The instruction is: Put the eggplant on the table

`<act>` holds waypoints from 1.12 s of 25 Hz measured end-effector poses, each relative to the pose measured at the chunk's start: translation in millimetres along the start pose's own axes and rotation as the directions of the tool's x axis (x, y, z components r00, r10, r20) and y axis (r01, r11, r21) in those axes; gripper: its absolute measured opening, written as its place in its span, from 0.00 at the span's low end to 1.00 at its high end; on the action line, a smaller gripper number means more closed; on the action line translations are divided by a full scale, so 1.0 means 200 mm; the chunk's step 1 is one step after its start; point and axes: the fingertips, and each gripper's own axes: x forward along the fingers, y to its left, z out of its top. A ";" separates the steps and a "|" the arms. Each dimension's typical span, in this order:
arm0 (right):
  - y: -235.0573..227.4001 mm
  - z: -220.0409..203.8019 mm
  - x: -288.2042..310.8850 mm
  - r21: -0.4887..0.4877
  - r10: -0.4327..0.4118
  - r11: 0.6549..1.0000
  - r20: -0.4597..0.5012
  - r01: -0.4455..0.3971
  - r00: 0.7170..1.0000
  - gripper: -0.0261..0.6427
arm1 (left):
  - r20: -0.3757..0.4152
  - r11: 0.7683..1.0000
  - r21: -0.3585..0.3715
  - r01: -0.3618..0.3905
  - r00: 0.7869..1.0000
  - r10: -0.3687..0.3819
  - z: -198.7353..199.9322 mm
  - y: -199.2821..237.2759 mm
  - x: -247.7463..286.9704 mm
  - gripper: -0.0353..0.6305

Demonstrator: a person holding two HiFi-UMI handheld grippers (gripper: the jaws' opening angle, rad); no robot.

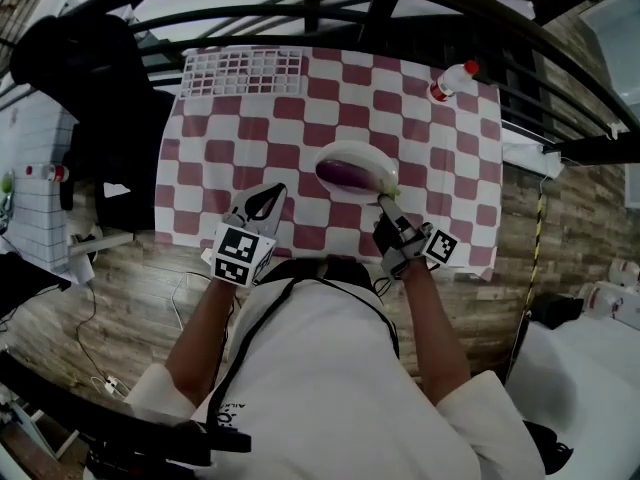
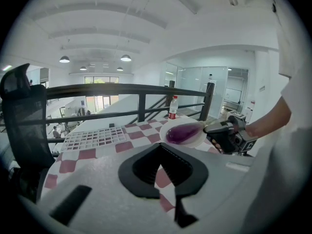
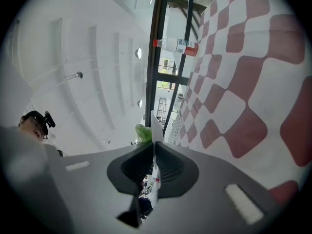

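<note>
**Plate pinched at its rim, eggplant not yet on the worktop**

The right gripper point(image 3: 153, 145) is seen pressed onto the thin white edge of the plate point(image 3: 155, 126), with the green stem point(image 3: 142, 133) of the eggplant just beyond its jaws. From the head view the same gripper point(image 1: 383, 200) is found at the near rim of the plate point(image 1: 350, 146), in which the eggplant point(image 1: 345, 175) lies. In the left gripper view the plate point(image 2: 195, 143) appears raised and tilted, the eggplant point(image 2: 183, 132) resting in its hollow.

The left gripper point(image 2: 163, 172) is held spread and empty, only checked cloth being seen between its jaws. It hovers over the worktop point(image 1: 230, 138) just left of the plate.

The step in hand is judged to be a tipping of the eggplant out of the plate. The pinch should be kept firm, since the rim is thin and smooth. The tilt is best increased slowly and low over the cloth, so that the eggplant slides rather than rolls. The bottle point(image 1: 452, 80) at the far corner stands well apart.
</note>
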 end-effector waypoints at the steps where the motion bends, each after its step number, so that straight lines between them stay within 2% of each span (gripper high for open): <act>1: -0.01 0.00 0.00 -0.001 -0.005 1.000 -0.015 0.005 1.000 0.08 | -0.001 1.000 -0.012 -0.010 1.000 0.010 -0.01 -0.01 0.01 0.06; 7: -0.13 0.02 0.07 -0.025 -0.028 0.999 -0.093 0.026 0.995 0.08 | -0.021 0.997 -0.048 -0.062 0.998 0.061 -0.08 -0.01 0.05 0.06; 14: -0.23 0.02 0.18 -0.025 -0.022 1.000 -0.165 0.018 0.986 0.08 | -0.064 0.997 -0.036 -0.068 0.996 0.066 -0.13 -0.04 0.08 0.06; 28: -0.43 -0.05 0.32 0.004 -0.032 0.999 -0.240 0.034 0.970 0.08 | -0.056 0.994 -0.019 -0.111 0.992 0.110 -0.12 0.00 0.12 0.06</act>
